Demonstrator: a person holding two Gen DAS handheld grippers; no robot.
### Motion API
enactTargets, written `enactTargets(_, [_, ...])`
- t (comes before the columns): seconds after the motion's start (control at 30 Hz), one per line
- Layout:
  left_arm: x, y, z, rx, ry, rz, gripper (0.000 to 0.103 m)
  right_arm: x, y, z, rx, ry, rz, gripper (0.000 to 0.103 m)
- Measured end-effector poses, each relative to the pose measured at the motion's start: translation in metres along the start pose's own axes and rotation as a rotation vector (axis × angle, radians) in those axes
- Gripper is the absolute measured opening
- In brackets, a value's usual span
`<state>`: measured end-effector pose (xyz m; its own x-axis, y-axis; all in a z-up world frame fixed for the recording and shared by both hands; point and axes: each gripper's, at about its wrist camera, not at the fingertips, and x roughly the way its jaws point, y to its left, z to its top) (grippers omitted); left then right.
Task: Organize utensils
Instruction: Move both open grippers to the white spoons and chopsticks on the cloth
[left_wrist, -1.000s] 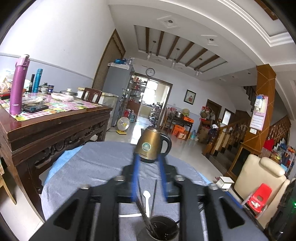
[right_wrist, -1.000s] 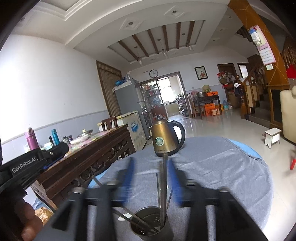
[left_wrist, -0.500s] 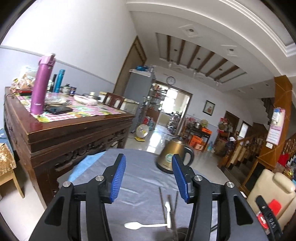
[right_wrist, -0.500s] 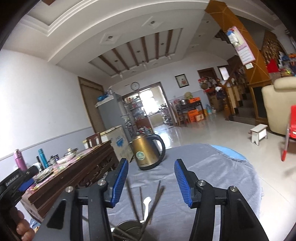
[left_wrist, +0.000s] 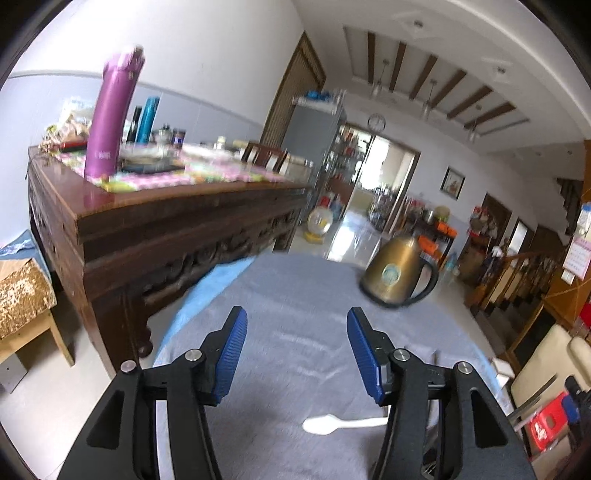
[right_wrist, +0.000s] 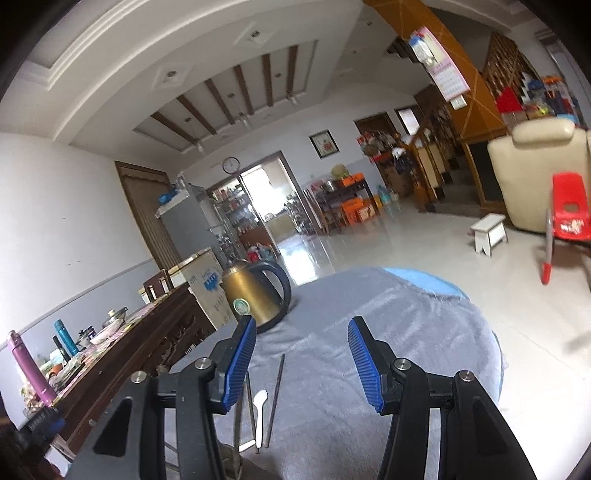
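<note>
My left gripper (left_wrist: 299, 354) hangs over the grey tablecloth (left_wrist: 295, 295); its jaws are opening and nothing is between them. A white spoon (left_wrist: 325, 424) lies on the cloth just ahead of its right finger. My right gripper (right_wrist: 301, 365) is open and empty above the same cloth. In the right wrist view, metal chopsticks (right_wrist: 277, 395) and the white spoon (right_wrist: 260, 406) stick up beside its left finger. The holder they stand in is mostly hidden at the bottom edge.
A gold kettle (left_wrist: 395, 275) stands at the far side of the round table. A carved wooden sideboard (left_wrist: 166, 229) with a purple bottle (left_wrist: 110, 118) and other clutter runs along the left. A cream armchair (right_wrist: 539, 170), red plastic chair (right_wrist: 569, 206) and white stool (right_wrist: 489, 232) stand on the floor.
My left jaws have widened from nearly shut, and that view has swung left, off the utensil holder. My right gripper has drifted right, so the holder slid to its lower left.
</note>
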<state>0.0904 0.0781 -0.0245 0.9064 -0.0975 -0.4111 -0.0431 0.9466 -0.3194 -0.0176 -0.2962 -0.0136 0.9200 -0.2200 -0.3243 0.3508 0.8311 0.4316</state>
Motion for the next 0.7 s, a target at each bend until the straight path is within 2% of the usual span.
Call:
enactTargets(0.23, [0.041, 0.012, -0.027, 0.024, 0.190, 0.022, 0.057, 0.027, -0.022, -0.009, 0.077, 0.117, -0.012, 0.054])
enactTargets(0.37, [0.058, 0.017, -0.039, 0.050, 0.273, 0.031, 0.057, 0.048, -0.043, -0.013, 0.131, 0.197, -0.014, 0.054])
enactTargets(0.47, [0.070, 0.015, -0.049, 0.094, 0.326, 0.029, 0.057, 0.076, -0.063, -0.015, 0.195, 0.289, -0.018, 0.054])
enactTargets(0.57, [0.081, 0.010, -0.057, 0.137, 0.377, 0.021, 0.057, 0.111, -0.084, -0.022, 0.274, 0.421, 0.019, 0.051])
enactTargets(0.7, [0.093, 0.001, -0.067, 0.205, 0.422, -0.002, 0.057, 0.160, -0.086, -0.034, 0.263, 0.586, 0.100, 0.042])
